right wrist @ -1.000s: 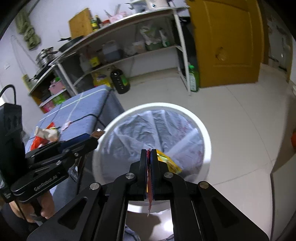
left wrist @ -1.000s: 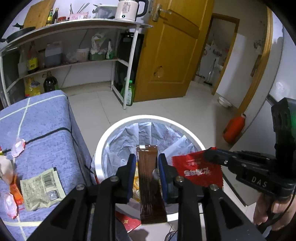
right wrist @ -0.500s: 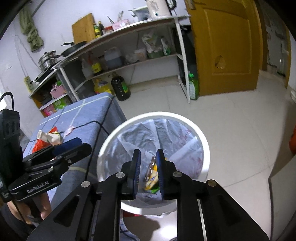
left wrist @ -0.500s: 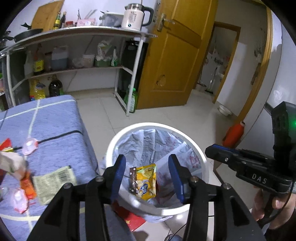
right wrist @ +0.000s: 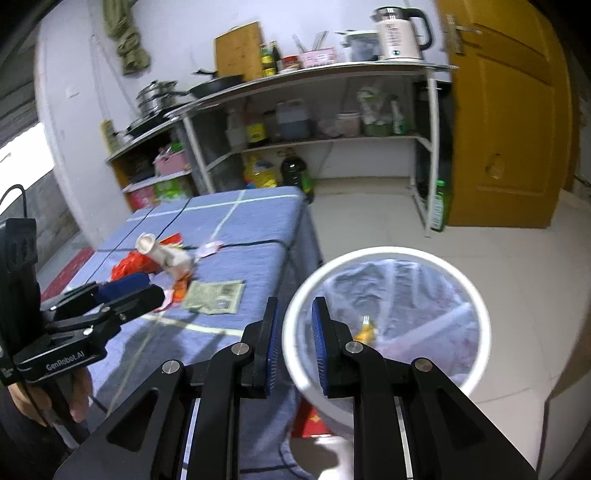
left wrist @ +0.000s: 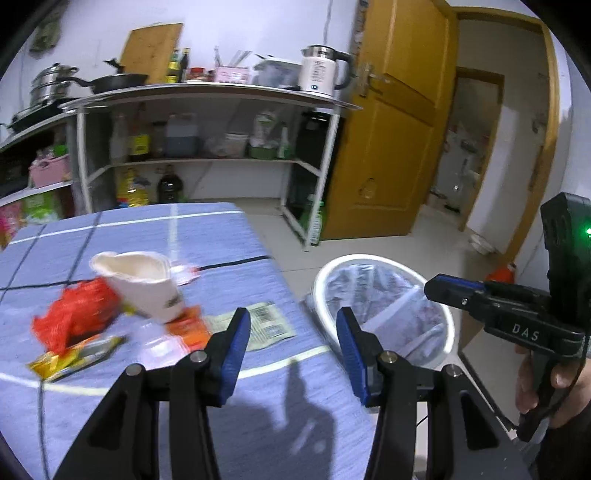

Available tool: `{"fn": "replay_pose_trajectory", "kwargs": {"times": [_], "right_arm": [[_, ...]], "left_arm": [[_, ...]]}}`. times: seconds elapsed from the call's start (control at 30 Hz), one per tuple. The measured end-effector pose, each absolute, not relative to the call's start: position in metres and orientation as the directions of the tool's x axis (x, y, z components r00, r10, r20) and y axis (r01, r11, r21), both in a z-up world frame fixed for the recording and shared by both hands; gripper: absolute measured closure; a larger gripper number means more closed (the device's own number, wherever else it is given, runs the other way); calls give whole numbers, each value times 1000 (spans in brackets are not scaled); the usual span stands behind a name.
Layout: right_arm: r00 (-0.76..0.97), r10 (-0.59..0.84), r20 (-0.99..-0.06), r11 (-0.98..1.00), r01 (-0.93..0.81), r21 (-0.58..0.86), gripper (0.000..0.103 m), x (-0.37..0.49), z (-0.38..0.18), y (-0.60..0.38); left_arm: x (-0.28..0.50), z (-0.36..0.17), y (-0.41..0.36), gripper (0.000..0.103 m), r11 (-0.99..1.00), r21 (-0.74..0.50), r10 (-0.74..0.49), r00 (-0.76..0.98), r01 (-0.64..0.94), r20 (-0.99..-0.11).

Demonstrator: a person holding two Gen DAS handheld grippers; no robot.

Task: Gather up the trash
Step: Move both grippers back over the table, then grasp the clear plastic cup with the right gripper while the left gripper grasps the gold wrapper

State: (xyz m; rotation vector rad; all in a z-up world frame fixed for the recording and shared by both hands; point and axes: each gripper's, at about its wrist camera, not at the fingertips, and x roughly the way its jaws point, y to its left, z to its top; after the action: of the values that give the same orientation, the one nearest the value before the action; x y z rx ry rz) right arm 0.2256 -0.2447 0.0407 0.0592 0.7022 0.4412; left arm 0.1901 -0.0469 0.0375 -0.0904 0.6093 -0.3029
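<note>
The left gripper (left wrist: 291, 336) is spread wide with nothing between its blue pads, hanging over the near right corner of the blue table (left wrist: 207, 236). Just beyond its fingertips lies a flat pale green packet (left wrist: 258, 325), and to the left of that an orange wrapper (left wrist: 190, 328), a white paper cup (left wrist: 144, 282) tipped on its side, a crumpled red wrapper (left wrist: 79, 314) and a yellow wrapper (left wrist: 74, 356) (all rather blurred). A small pink and white scrap (left wrist: 184, 271) lies farther back, beside the cup.

The right gripper (right wrist: 293, 347) is also parted, less widely, and holds nothing; it hangs over the left rim of the white trash bin (right wrist: 476, 306), which stands on the floor just right of the table. The bin is lined with a translucent bag, and at its bottom a yellow packet (right wrist: 365, 330) shows, though little else inside can be made out. A red item (right wrist: 310, 424) lies on the floor between bin and table.

Far behind, a metal shelf rack (right wrist: 332, 107) carries bottles, pans and a white kettle (right wrist: 397, 33), beside a yellow door (right wrist: 509, 110).
</note>
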Motion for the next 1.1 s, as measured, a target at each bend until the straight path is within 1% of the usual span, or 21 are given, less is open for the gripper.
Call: {"fn": "replay_pose_trajectory", "kwargs": {"times": [0.1, 0.23, 0.3, 0.37, 0.47, 0.7, 0.97, 1.1], "right_arm": [[644, 455, -615, 882, -423, 209, 85, 229, 37, -221], [614, 487, -621, 858, -468, 210, 81, 233, 33, -193], [599, 506, -621, 844, -493, 212, 72, 235, 33, -179], [587, 520, -621, 831, -517, 208, 65, 236, 33, -166], [569, 532, -627, 809, -560, 177, 65, 236, 33, -143], [521, 543, -658, 757, -643, 116, 65, 236, 24, -93], [455, 549, -701, 710, -696, 104, 65, 250, 8, -55], [448, 524, -724, 707, -703, 77, 65, 257, 0, -41]], "left_arm": [[183, 35, -21, 52, 965, -162, -263, 791, 207, -553], [176, 31, 21, 46, 980, -150, -194, 807, 132, -558], [174, 27, 42, 46, 985, -146, -159, 811, 92, -563], [174, 22, 61, 46, 988, -147, -128, 810, 52, -572], [175, 13, 88, 45, 990, -140, -81, 807, -2, -585], [183, -9, 120, 44, 992, -119, -41, 769, -45, -637], [201, -18, 123, 44, 994, -102, -98, 735, 39, -671], [207, -16, 127, 44, 994, -97, -97, 735, 43, -671]]}}
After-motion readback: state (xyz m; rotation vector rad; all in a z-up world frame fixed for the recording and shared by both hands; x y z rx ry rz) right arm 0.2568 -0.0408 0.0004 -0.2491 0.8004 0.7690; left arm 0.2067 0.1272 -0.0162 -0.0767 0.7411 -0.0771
